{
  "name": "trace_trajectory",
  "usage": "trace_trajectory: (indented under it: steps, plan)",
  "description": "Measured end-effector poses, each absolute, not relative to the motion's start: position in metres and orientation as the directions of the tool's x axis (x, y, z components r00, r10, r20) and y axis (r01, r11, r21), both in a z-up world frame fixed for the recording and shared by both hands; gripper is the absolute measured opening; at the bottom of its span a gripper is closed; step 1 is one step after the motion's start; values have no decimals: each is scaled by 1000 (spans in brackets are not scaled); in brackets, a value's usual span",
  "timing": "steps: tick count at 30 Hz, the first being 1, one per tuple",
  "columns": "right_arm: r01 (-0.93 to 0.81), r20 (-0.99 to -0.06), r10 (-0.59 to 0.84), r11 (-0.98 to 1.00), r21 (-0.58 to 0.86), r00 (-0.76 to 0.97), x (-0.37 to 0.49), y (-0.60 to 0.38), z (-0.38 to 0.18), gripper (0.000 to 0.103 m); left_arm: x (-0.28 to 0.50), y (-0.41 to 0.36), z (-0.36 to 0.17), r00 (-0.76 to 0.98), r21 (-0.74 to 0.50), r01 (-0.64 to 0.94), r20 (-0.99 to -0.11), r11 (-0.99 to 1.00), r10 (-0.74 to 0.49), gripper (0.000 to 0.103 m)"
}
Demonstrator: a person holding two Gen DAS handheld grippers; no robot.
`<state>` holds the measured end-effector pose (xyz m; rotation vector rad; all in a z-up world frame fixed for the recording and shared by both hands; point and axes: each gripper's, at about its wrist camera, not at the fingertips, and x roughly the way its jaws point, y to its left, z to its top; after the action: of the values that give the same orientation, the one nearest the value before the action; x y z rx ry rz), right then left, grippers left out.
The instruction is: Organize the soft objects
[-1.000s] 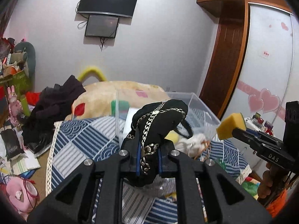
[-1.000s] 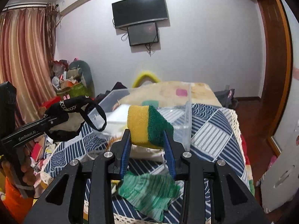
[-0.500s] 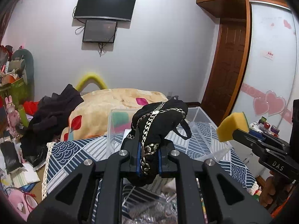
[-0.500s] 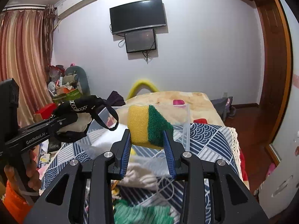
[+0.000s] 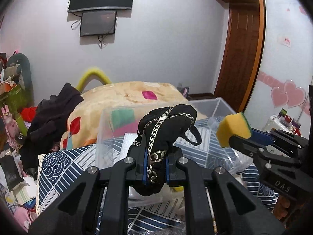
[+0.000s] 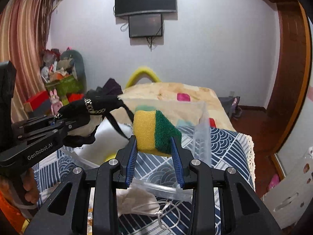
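The left hand-held gripper (image 5: 155, 168) is clamped on a black fabric item with a metal chain (image 5: 166, 125). The blue pads press against both sides of the fabric, and the chain runs down between them. A thin black strap loops out from the item on its right side. In the right wrist view, the same item (image 6: 93, 105) is carried clear of the surface, to the left of the sponge and at about the same height.

The right hand-held gripper (image 6: 154, 156) is closed on a yellow and green sponge (image 6: 156, 132). The yellow foam faces left and the green scouring layer faces right. The lower part of the sponge sits between the blue pads; the upper part projects above them. In the left wrist view, the sponge (image 5: 233, 128) is held to the right of the black item, apart from it.

A clear plastic bin (image 5: 117, 125) stands on a blue and white patterned cloth (image 5: 56, 168) directly ahead of both grippers. Both held items are in the air near the bin. A pale drawstring pouch (image 6: 137, 199) lies on the cloth just below the right hand-held gripper. A bed with a beige blanket (image 5: 125, 96) lies behind the bin.
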<state>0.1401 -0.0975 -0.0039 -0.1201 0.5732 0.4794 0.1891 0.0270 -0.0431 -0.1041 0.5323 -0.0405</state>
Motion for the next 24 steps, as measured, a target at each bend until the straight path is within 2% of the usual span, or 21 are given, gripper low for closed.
trace_trajectory:
  steps: [8, 13, 15, 18, 19, 24]
  plan:
    - [-472, -598, 374, 881, -9, 709, 149, -83, -16, 31, 206, 30, -58, 835, -110, 3, -547, 994, -62, 13]
    - [-473, -607, 368, 881, -14, 704, 147, -82, -14, 33, 205, 27, -60, 826, -107, 12, -560, 994, -71, 20]
    - [-479, -608, 378, 878, -5, 698, 147, -83, -12, 34, 205, 27, -60, 818, -119, 17, -570, 993, -82, 25]
    - [-485, -601, 388, 875, 2, 699, 145, -87, -8, 35, 202, 28, -60, 810, -138, 24, -577, 990, -100, 41]
    - [-487, -598, 392, 874, 4, 699, 145, -88, -6, 36, 201, 29, -59, 810, -145, 25, -577, 989, -105, 50]
    - [-492, -567, 412, 871, 15, 713, 137, -97, 3, 46, 187, 30, -50, 826, -157, 36, -551, 987, -118, 59]
